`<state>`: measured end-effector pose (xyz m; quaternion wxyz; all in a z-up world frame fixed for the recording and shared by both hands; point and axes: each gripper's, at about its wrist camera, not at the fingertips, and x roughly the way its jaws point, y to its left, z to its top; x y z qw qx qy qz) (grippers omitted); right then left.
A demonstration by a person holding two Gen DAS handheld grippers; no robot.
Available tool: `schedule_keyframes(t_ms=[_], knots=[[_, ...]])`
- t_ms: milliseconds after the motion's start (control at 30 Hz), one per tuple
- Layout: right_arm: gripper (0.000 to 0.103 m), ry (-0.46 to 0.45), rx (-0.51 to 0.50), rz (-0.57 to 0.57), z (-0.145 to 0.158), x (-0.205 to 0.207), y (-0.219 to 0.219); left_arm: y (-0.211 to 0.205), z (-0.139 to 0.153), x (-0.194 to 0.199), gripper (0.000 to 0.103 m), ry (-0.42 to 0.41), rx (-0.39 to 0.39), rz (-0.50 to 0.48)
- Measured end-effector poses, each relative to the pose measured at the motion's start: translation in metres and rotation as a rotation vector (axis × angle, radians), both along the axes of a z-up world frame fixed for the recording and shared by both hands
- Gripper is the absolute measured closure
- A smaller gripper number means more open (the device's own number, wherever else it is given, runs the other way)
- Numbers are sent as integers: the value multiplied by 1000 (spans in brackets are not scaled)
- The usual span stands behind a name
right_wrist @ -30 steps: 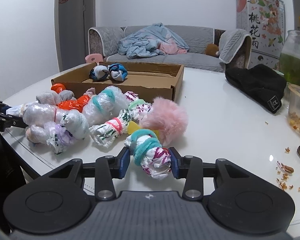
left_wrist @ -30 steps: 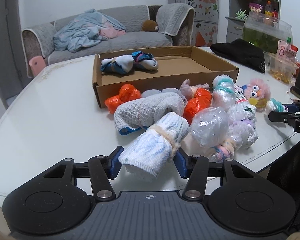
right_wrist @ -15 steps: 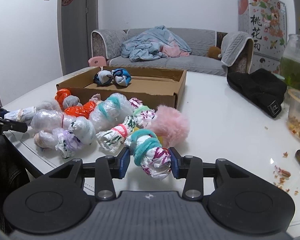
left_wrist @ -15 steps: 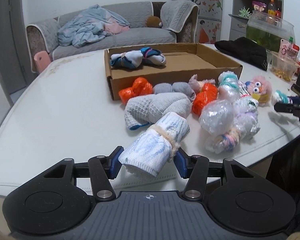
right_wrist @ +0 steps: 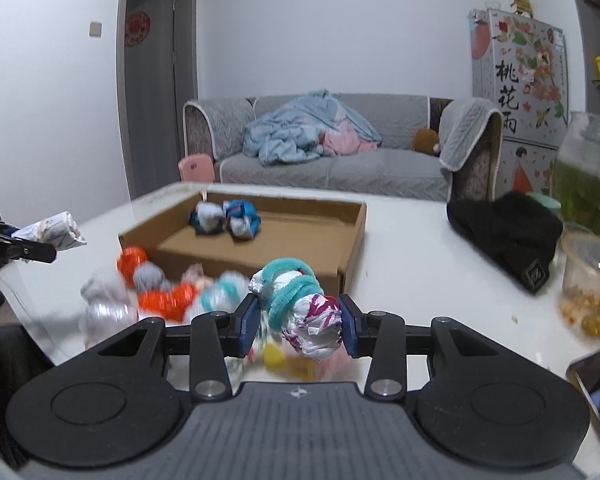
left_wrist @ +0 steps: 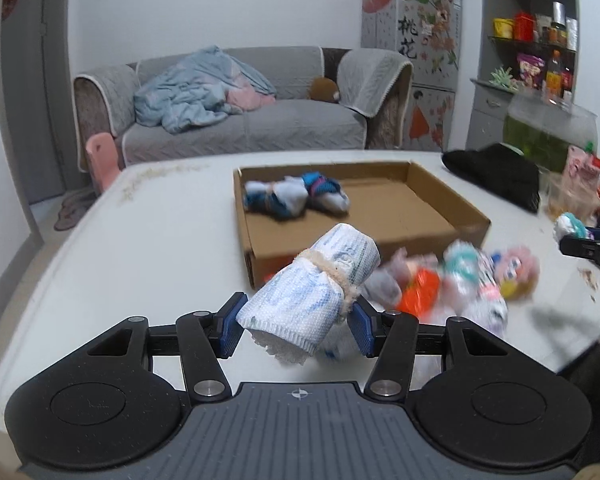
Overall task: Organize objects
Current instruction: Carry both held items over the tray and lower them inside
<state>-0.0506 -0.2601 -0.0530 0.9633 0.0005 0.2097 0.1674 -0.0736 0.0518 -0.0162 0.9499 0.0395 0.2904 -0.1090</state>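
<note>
We grip a rolled white cloth (left_wrist: 312, 288) in our left tongs (left_wrist: 295, 322) and a teal-banded bundle (right_wrist: 300, 312) in our right tongs (right_wrist: 299, 326), both lifted clear of the bench (left_wrist: 160, 232), short of the cardboard box (left_wrist: 428, 216). Both look light, soft and squashy, so we judge a mid-body hold best. Each roll's long axis points away from us, tipping upward toward the box.

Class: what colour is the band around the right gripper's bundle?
Teal band, clearest in the right wrist view.
</note>
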Motion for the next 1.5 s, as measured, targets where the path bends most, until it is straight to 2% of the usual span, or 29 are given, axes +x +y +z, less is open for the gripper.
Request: schedule_keyframes(t_ms=[167, 300, 433, 567, 800, 933, 1100, 1500], knots=[[65, -41, 20, 33, 24, 17, 6, -6, 27, 33, 43, -17, 3, 21], [65, -50, 29, 66, 43, 43, 16, -20, 45, 62, 43, -37, 35, 37], [65, -44, 35, 105, 59, 71, 30, -33, 51, 97, 43, -4, 39, 56], [65, 11, 49, 150, 62, 107, 47, -42, 38, 138, 43, 75, 33, 83], [65, 123, 8, 238, 40, 172, 90, -47, 3, 199, 43, 176, 30, 129], [65, 200, -34, 267, 12, 198, 108, -42, -18, 214, 43, 238, 11, 156], [65, 256, -91, 307, -5, 214, 124, -39, -30, 227, 42, 283, -14, 159], [65, 265, -216, 363, -20, 228, 147, -37, -42, 249, 43, 322, -61, 209]])
